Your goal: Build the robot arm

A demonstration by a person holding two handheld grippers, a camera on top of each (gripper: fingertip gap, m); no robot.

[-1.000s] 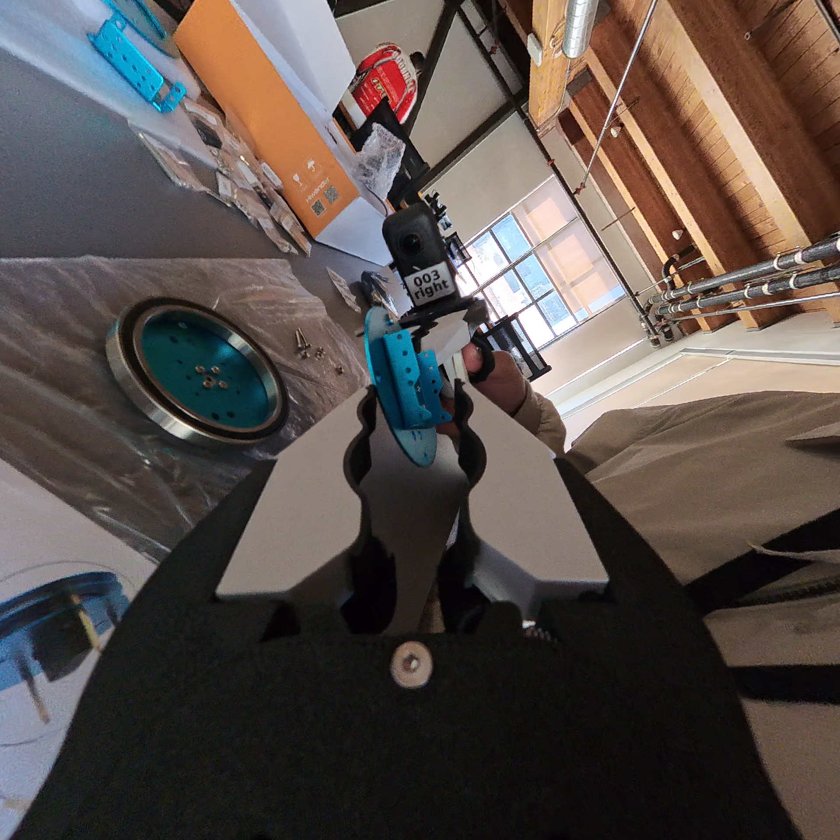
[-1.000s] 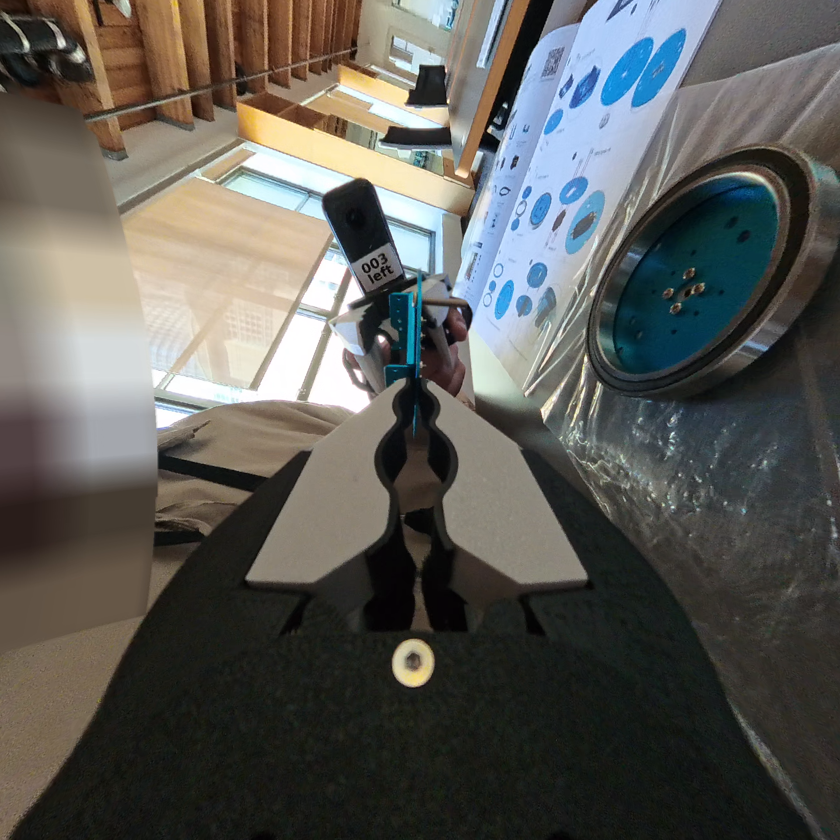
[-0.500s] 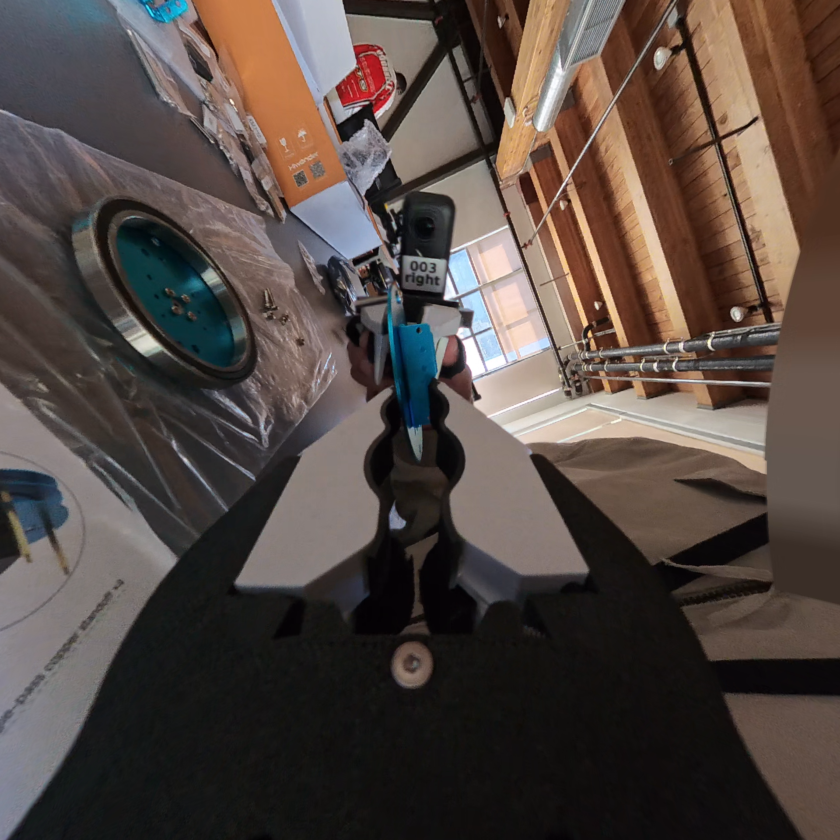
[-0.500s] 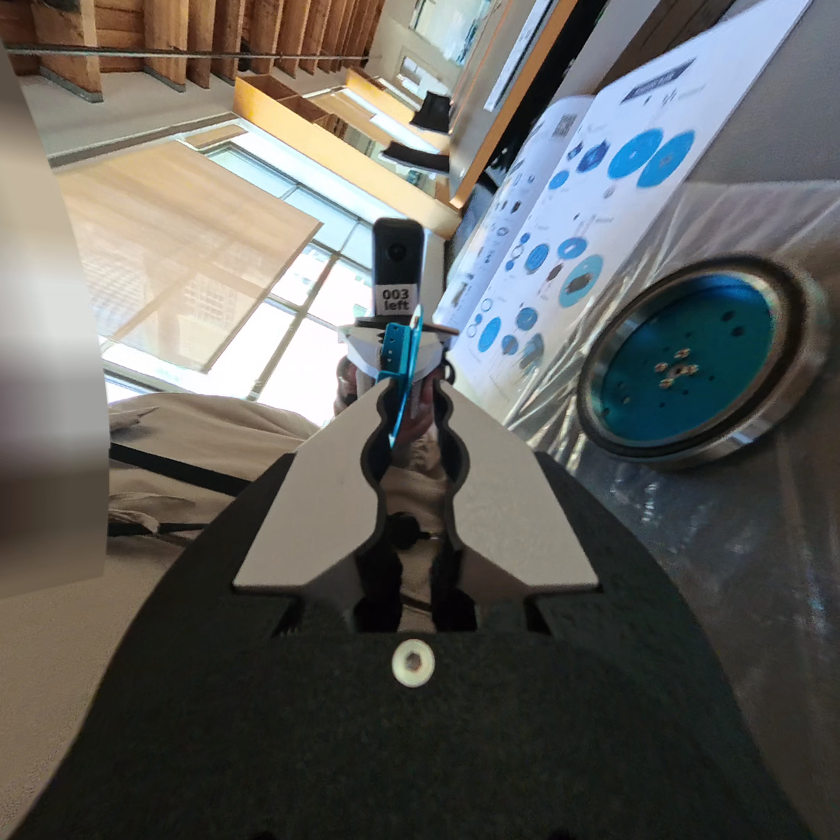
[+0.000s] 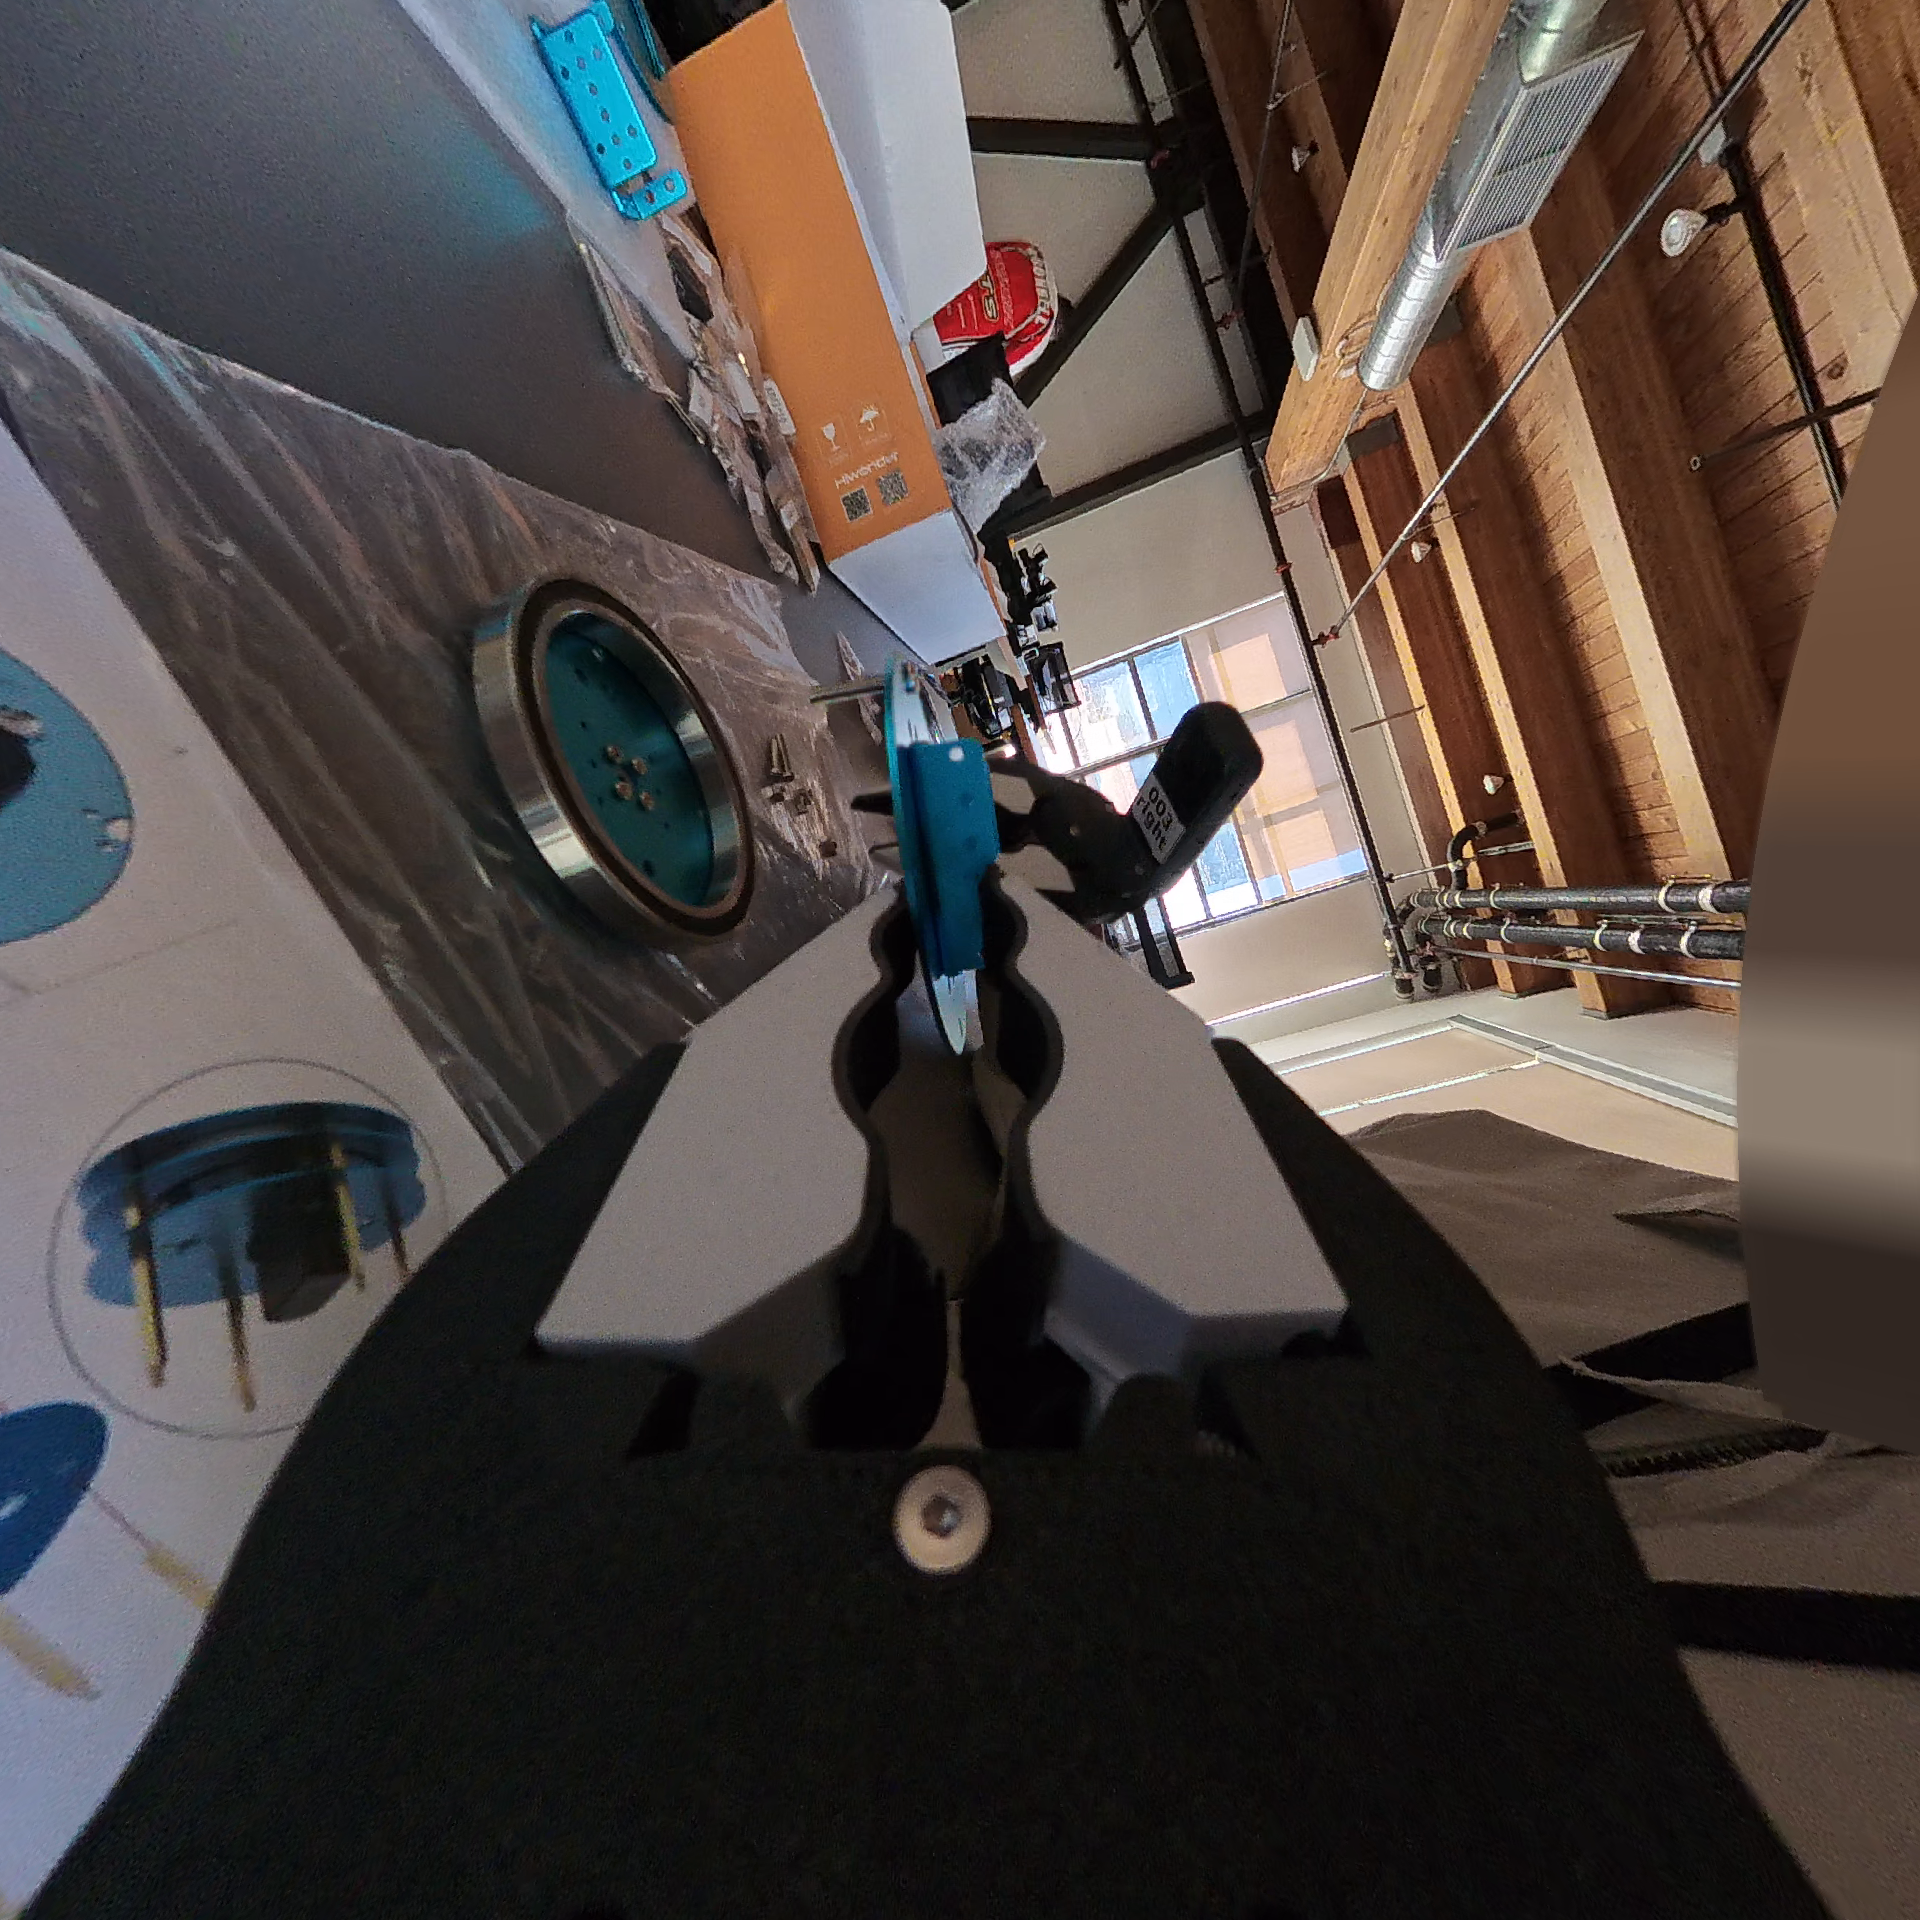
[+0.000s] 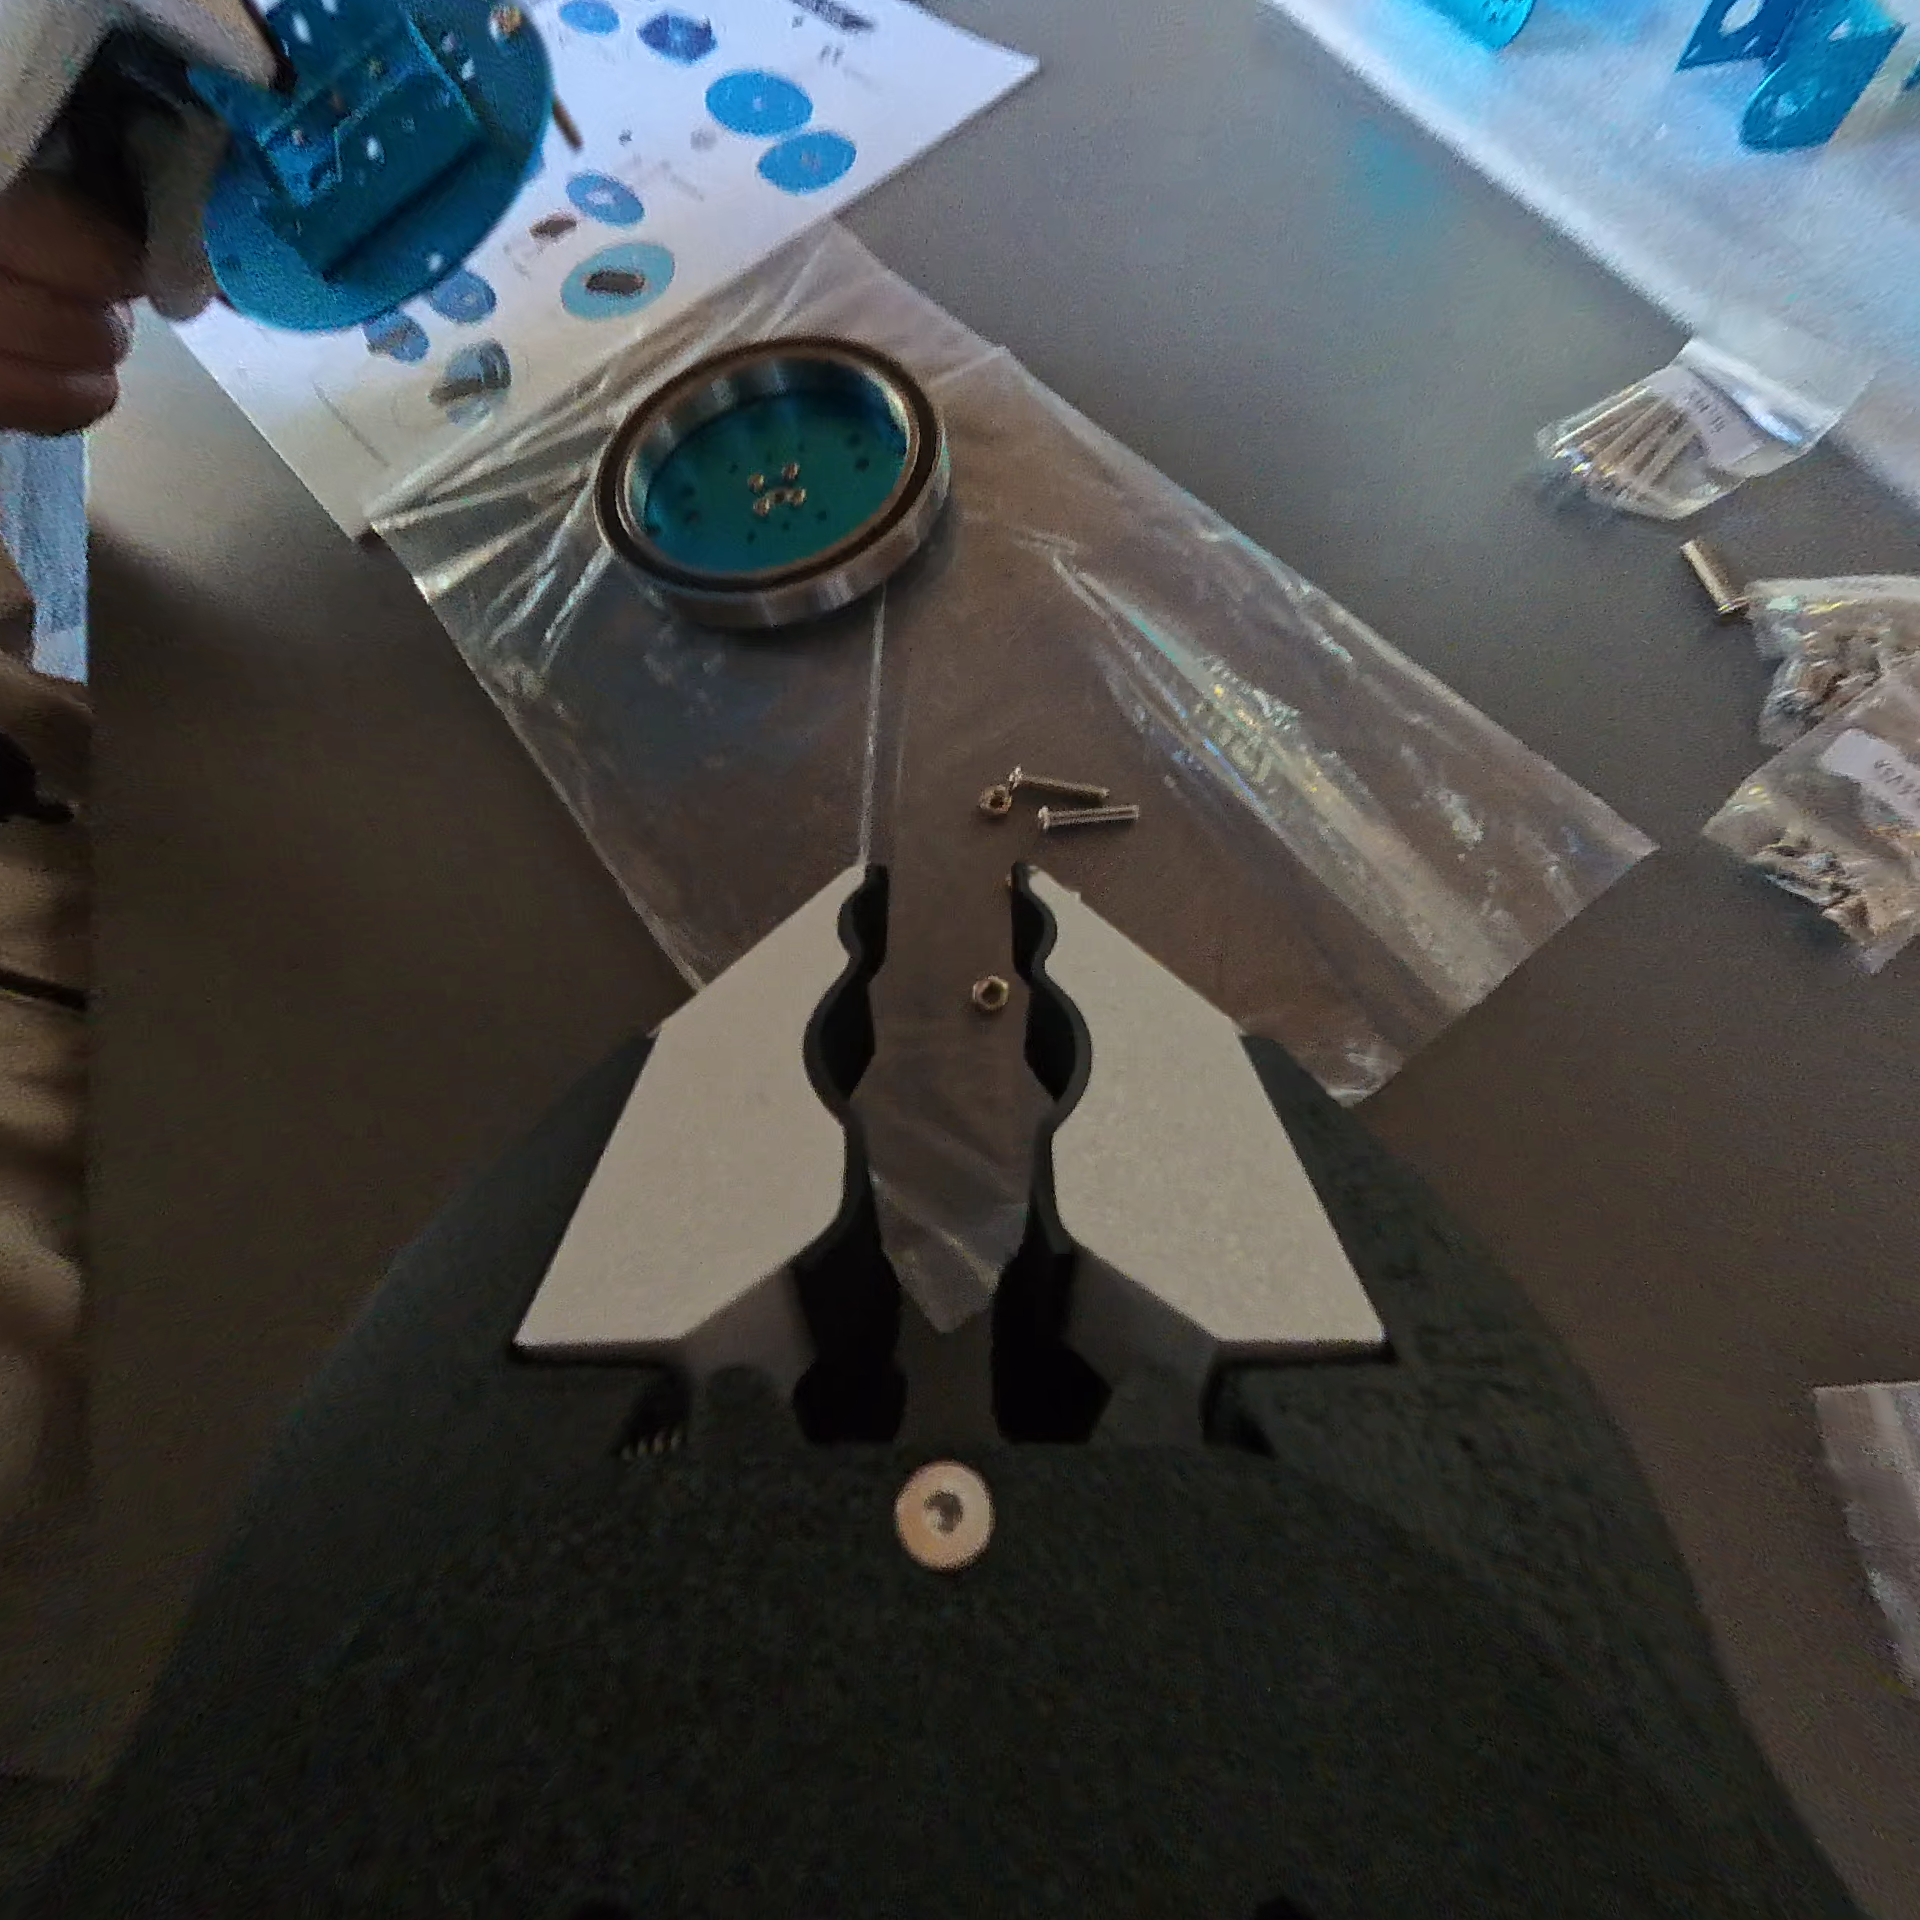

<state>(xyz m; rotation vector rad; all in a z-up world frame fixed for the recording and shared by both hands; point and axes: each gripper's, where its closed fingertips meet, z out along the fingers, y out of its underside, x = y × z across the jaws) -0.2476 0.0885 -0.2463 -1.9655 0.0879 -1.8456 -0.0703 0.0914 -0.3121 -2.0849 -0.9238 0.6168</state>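
Observation:
My left gripper is shut on the edge of a blue metal disc with a blue bracket and holds it up in the air. The disc also shows at the top left of the right wrist view, beside a hand. My right gripper is open and empty, pointing down at a clear plastic sheet. A brass nut lies between its fingers, and two screws and another nut lie just beyond. The right gripper shows just behind the disc in the left wrist view.
A steel bearing ring with a teal disc inside lies on the sheet. A printed instruction sheet lies beyond it. Bags of screws and blue brackets lie at the right. An orange and white box stands on the grey table. Spacing between my two grippers at the tips: around 20 cm.
My right gripper has let go of the blue disc, opened, and swung away to face down at the table. My left gripper now holds the disc alone.

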